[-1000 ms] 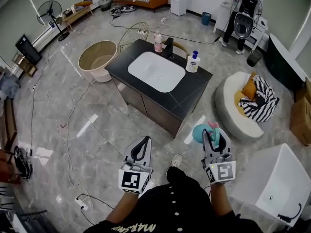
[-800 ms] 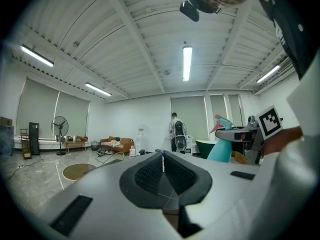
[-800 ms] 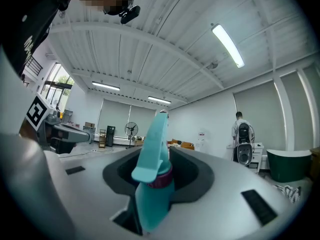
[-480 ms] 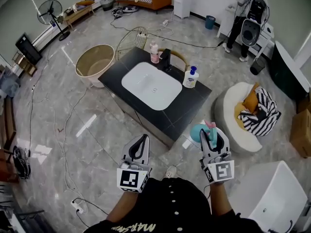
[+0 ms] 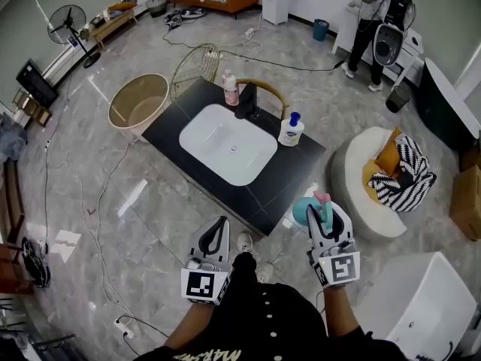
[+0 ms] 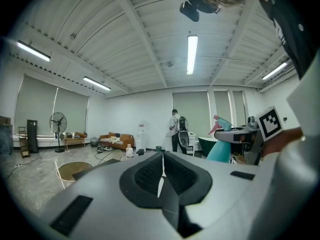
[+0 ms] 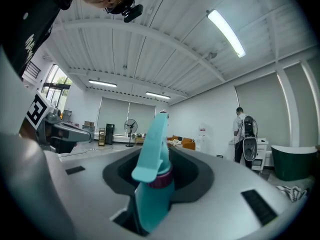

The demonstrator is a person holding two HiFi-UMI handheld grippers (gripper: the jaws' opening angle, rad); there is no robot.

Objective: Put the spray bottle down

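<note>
Spray bottle (image 5: 303, 211) stayed clamped in right gripper (image 5: 328, 210); left gripper (image 5: 220, 222) closed, empty. Vanity counter (image 5: 284, 175) had drawn nearer, near corner just ahead. Set-down looked close.

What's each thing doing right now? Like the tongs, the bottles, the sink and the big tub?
Left tongs: shut, empty.
Right tongs: shut on the teal plastic spray bottle with pink trigger.
Spray bottle: held up, not set down yet.
White pump bottle with blue top: upright on the black counter.
Pink bottle: upright beside the black tap.
White sink basin: empty.
Round beige tub: empty.
</note>
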